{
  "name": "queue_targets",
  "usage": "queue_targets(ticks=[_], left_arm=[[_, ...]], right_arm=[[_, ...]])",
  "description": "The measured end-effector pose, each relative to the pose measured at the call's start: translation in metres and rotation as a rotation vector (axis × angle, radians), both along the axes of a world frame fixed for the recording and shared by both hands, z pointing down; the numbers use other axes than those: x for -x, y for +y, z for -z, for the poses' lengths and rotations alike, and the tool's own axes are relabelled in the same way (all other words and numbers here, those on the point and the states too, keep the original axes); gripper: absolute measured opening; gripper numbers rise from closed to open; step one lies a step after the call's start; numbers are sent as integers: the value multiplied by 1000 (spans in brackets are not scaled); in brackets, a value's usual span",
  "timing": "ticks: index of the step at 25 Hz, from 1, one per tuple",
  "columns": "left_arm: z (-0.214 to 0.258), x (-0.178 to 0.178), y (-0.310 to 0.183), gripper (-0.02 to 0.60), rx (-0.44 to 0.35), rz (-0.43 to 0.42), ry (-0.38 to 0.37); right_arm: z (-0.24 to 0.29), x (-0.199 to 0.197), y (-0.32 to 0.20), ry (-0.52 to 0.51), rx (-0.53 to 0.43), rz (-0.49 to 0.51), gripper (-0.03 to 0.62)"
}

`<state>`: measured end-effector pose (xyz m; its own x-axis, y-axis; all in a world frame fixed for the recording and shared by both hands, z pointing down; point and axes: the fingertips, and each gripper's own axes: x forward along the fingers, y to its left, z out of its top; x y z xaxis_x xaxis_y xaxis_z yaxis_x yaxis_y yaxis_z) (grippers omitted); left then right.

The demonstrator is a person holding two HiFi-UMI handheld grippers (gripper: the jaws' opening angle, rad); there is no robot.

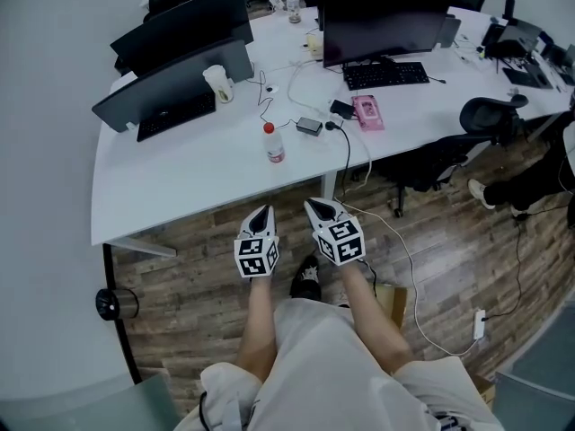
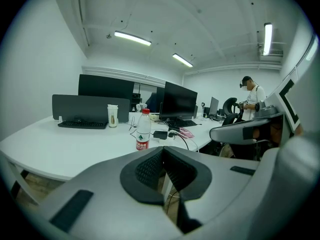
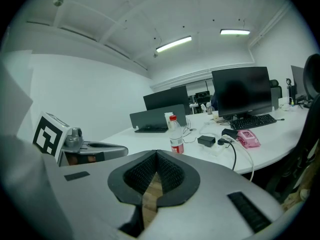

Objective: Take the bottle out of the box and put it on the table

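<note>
Office space with wood-plank floor (image 1: 225, 285) below and a long white counter (image 1: 180, 169) across the upper half of the head view. Upright on that counter, near its front edge and just left of frame centre: clear bottle (image 1: 273, 144) with red cap and red label, touched by neither gripper. Just right of it, black adapter (image 1: 309, 126) with a cable running off the edge. Further right, pink box (image 1: 367, 112), keyboard (image 1: 386, 74) and dark monitor (image 1: 384, 25). Toward the upper left, paper cup (image 1: 218, 83).

Lower centre, over the floor and short of the counter edge: left gripper (image 1: 261, 212) and right gripper (image 1: 319, 206), side by side, tips pointing toward the bottle. Left gripper jaws pressed together, nothing between them. Right gripper jaws likewise pressed together and empty. At the far right of the left gripper view, a person (image 2: 250, 96) standing well behind the counter.
</note>
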<state>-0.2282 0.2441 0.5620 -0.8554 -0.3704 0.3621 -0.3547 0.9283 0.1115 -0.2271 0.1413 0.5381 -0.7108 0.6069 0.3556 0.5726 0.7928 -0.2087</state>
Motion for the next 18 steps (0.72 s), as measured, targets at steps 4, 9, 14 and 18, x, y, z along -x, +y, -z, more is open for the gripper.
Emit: queue_targets(ticks=[4,9,14,18], left_arm=[[4,7,-3,14,-12,-2,-16],[6,0,-3,14,-36,2,-27],[13,4,0,14,-77,21,-55],[18,11,4,14,-71,23,-64]], right_arm=[[4,6,0,-8,8,-2,40],[-1,-1,8,4,17,15,40],[5,4,6,-8,22,12,40],[12,12,11,-24,36,19,40]])
